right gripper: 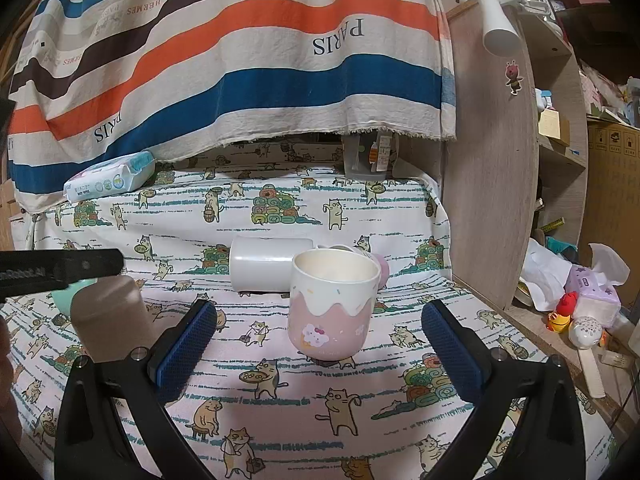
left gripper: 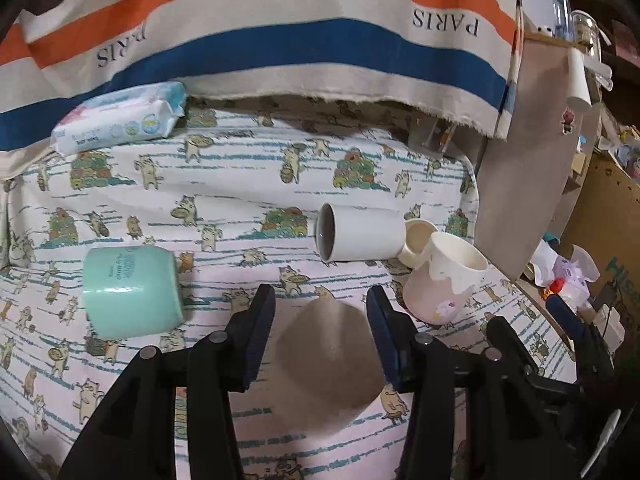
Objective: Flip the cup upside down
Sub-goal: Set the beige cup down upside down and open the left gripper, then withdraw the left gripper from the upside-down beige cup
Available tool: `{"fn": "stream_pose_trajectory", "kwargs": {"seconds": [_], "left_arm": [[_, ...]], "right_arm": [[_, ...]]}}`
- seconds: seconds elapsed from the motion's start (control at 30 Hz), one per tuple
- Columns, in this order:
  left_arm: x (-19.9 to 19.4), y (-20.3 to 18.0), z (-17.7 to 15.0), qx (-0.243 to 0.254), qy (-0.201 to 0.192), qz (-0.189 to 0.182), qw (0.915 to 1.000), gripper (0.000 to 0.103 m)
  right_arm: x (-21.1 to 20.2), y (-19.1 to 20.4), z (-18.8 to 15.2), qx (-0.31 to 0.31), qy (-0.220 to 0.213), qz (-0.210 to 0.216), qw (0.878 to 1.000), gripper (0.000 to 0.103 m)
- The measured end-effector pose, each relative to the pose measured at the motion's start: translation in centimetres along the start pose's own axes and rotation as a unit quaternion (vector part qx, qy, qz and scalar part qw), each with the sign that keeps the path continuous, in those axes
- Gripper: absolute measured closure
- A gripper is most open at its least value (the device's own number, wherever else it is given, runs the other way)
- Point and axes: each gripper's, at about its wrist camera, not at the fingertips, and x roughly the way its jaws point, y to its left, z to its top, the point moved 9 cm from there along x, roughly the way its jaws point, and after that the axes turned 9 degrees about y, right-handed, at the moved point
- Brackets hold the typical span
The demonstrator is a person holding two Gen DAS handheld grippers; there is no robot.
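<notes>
A taupe cup (left gripper: 330,364) stands upside down between the blue pads of my left gripper (left gripper: 320,300), which is open around it with a gap on each side; it also shows in the right wrist view (right gripper: 110,316). A pink and white cup (right gripper: 332,308) stands upright, mouth up, just beyond my open, empty right gripper (right gripper: 320,316); it also shows in the left wrist view (left gripper: 444,280). A white cup (right gripper: 268,262) lies on its side behind it. A mint cup (left gripper: 132,292) stands upside down at the left.
A cat-print cloth (right gripper: 280,400) covers the table. A wipes pack (right gripper: 110,178) lies at the back left under a hanging striped cloth (right gripper: 240,60). A wooden shelf panel (right gripper: 492,184) and floor clutter stand at the right. Another small cup (left gripper: 416,240) lies behind the pink one.
</notes>
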Motion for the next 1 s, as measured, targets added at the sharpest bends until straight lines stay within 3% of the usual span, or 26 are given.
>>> {"fn": "stream_pose_trajectory", "kwargs": {"seconds": [0.33,0.6,0.87,0.93,1.0], "left_arm": [[-1.5,2.0,-0.5,0.003,-0.02,0.017,0.9997,0.056],[-4.2,3.3,-1.6,0.026,-0.091,0.041,0.9947,0.055],[-5.1,5.6,-3.5,0.017,-0.11,0.06,0.992,0.025],[-5.2,5.8,-3.9,0.022,-0.117,0.062,0.991,0.008],[-5.4,5.9,-4.2,0.021,-0.121,0.053,0.991,0.0]], "right_arm": [[0.0,0.1,0.0,0.001,0.0,-0.001,1.0,0.0],[-0.1,0.2,0.0,-0.002,0.0,0.003,1.0,0.0],[-0.1,0.5,0.0,-0.004,0.0,0.005,1.0,0.0],[-0.1,0.4,0.0,-0.004,0.0,0.005,1.0,0.0],[-0.1,0.5,0.0,-0.004,0.0,0.005,1.0,0.0]]}}
